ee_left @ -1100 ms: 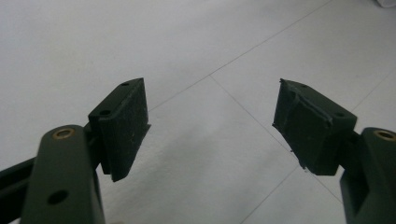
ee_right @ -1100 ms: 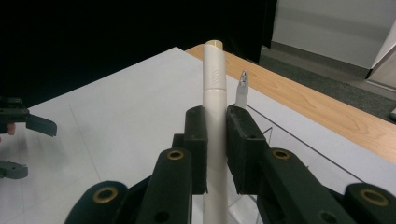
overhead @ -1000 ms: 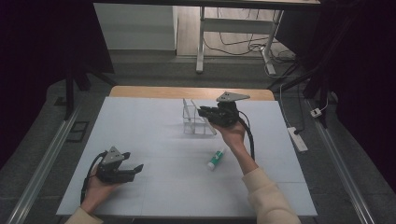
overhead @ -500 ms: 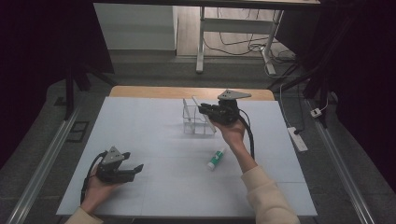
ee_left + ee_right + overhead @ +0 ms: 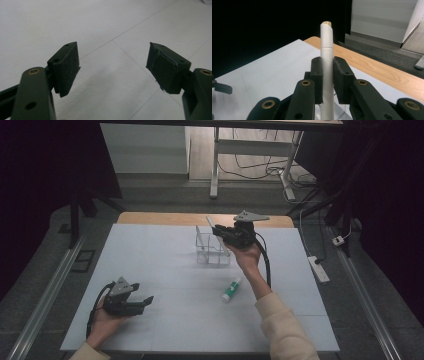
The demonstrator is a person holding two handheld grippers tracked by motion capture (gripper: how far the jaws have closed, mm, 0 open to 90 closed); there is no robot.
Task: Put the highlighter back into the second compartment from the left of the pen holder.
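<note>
My right gripper (image 5: 220, 233) hangs above the clear plastic organizer (image 5: 212, 251) at the back middle of the table. It is shut on a white pen-like stick (image 5: 326, 65), which stands upright between the pads (image 5: 316, 75) with its tan tip on top. The stick (image 5: 210, 223) pokes up at the gripper's left end in the high view. A white tube with a green cap (image 5: 231, 289) lies on the table in front of the organizer. My left gripper (image 5: 145, 301) rests near the front left, open, with nothing between its pads (image 5: 67, 67).
The white table top (image 5: 165, 270) has a wooden strip (image 5: 165, 219) along its far edge. A power strip (image 5: 318, 268) lies on the floor to the right. Another table's legs and cables stand behind. The left gripper's jaw tip (image 5: 222, 88) shows at the right gripper view's left edge.
My right gripper has shifted slightly left and forward over the organizer with the stick in it. The left gripper has stayed still.
</note>
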